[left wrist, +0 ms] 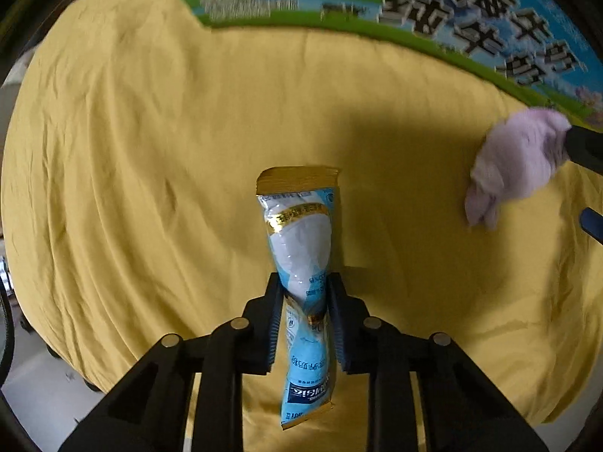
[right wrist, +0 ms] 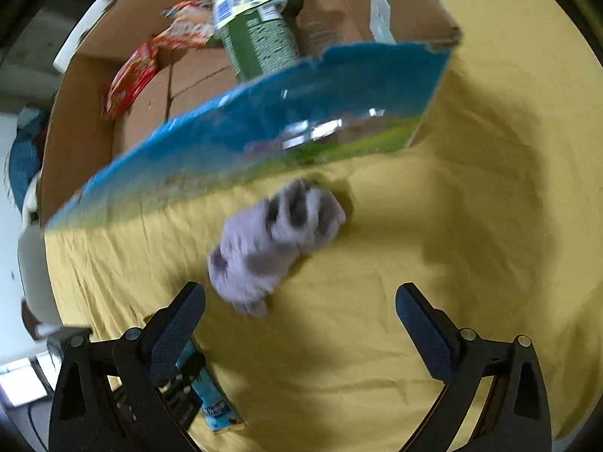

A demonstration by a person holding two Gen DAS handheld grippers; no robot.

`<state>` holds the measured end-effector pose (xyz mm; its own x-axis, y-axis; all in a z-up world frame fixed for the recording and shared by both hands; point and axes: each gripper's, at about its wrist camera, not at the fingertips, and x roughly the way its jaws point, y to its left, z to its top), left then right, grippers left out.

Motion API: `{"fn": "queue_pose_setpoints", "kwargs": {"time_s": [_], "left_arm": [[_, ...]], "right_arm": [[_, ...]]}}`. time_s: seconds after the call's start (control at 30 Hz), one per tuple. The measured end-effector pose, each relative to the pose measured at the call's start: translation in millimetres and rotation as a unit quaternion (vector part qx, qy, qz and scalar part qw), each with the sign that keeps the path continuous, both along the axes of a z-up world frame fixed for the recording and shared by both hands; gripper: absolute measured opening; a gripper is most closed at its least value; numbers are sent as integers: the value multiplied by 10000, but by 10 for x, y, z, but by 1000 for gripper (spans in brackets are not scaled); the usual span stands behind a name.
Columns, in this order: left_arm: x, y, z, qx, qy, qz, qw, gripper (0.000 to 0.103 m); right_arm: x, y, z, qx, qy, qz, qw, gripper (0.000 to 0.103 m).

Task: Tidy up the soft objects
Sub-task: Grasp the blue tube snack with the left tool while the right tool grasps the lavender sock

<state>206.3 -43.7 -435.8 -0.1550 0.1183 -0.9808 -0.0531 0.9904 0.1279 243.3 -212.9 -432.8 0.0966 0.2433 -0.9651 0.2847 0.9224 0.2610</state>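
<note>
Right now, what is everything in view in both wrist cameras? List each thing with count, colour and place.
sachet: one, blue-white with gold ends, clamped in the left gripper
plush toy: one, lilac, on the cloth beside the box
cloth: one, yellow, covering the table
box: one, cardboard, blue-green print, behind the toy
snack packets: red-orange, inside the box
green package: one, inside the box
left gripper: black, shut on the sachet
right gripper: black, open, above the cloth

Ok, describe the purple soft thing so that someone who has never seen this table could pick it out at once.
Start at the yellow cloth over the table and find the cardboard box with the blue and green printed side. Just in front of that side lies the purple fluffy toy, loose on the cloth ahead of the open right gripper. It is fuzzy and pale purple, unlike the glossy blue sachet that the left gripper pinches.
</note>
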Motion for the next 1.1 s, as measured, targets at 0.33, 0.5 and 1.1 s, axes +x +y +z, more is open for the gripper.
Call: {"fn": "queue_pose_setpoints", "kwargs": {"time_s": [0.33,0.5,1.1], "left_arm": [[301,92,78,-171,-209,-232,9994,19],[328,186,183,-304,-257,-332,9987,19],[58,18,237,-394,-307,-941,9943,19]], "right_arm": [[225,161,-280,32,76,-630,9980,67],[217,276,-211,-129,128,-213,9996,44],[-370,554,-370,-785,1014,690,9893,59]]}}
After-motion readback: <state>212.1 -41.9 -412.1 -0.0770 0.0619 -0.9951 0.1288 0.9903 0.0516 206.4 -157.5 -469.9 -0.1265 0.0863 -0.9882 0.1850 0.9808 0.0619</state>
